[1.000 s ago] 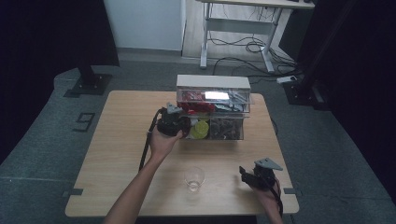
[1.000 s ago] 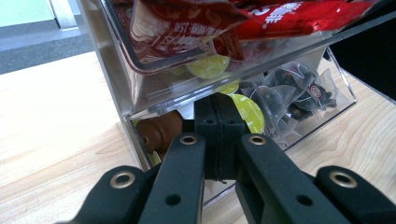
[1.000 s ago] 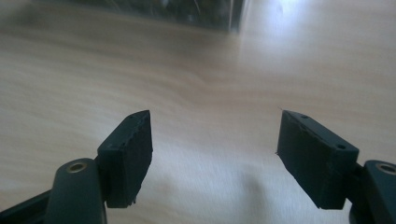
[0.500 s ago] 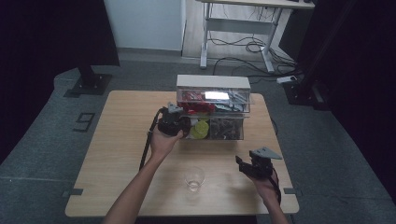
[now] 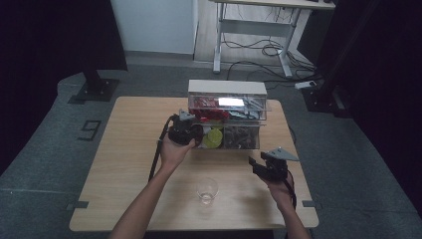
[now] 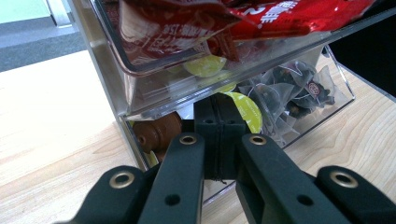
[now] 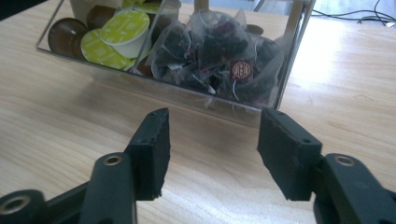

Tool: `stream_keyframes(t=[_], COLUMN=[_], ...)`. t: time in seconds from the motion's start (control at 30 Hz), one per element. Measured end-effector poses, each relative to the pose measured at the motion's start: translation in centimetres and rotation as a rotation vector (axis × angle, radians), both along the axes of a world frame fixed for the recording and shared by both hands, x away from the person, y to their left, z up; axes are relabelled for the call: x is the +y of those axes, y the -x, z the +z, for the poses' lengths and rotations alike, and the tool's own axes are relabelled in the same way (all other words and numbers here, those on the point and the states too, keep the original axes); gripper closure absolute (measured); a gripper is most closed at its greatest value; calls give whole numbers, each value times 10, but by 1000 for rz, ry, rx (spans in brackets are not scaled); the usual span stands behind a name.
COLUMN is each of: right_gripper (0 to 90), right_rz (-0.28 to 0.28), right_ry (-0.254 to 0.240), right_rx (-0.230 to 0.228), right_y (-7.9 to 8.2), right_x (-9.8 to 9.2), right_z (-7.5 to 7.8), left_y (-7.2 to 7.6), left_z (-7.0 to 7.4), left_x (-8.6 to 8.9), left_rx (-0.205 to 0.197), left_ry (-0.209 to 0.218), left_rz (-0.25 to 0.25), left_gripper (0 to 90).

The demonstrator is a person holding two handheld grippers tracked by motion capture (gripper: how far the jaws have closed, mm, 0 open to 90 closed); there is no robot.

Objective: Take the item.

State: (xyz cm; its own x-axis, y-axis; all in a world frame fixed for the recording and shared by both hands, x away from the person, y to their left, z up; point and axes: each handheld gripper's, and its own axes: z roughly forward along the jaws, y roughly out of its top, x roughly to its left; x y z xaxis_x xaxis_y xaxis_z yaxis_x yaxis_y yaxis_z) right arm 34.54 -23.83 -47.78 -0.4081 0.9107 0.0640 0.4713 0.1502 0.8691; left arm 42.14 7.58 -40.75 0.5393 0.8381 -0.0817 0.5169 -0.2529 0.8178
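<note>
A clear two-drawer organizer [image 5: 226, 107] stands at the table's far middle. Its upper drawer [image 6: 187, 51] holds red packets. The lower drawer [image 7: 177, 88] is pulled out, with yellow-lidded and brown capsules [image 7: 119, 30] on one side and pyramid tea bags [image 7: 219, 56] on the other. My left gripper [image 5: 196, 133] [image 6: 219, 116] is shut on the lower drawer's thin clear front wall at its left end. My right gripper [image 5: 255, 167] [image 7: 212, 140] hovers over the table in front of the tea bags. Its jaws have just been closing and stand apart with nothing between them.
An empty drinking glass [image 5: 207, 190] stands on the wooden table [image 5: 124, 164] near the front edge, between my two forearms. Desk legs and cables [image 5: 259, 47] lie on the floor beyond the table.
My right gripper has risen and moved away from the front edge toward the open drawer, and its jaws stand closer together. The left gripper has kept still.
</note>
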Motion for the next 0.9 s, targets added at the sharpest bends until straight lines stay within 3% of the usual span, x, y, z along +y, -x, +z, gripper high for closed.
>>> stream_keyframes(t=[0.57,0.9], right_gripper=[537,553], right_rz=[47,60], right_ry=[13,-11], right_rx=[-9,-5], right_y=[-17,-28], right_x=[16,24], right_z=[4,7], left_y=[0,1], left_z=[0,2], left_x=[0,-1], left_rx=[4,6], left_ry=[4,7], left_rz=[-3,-5], left_gripper=[896,895])
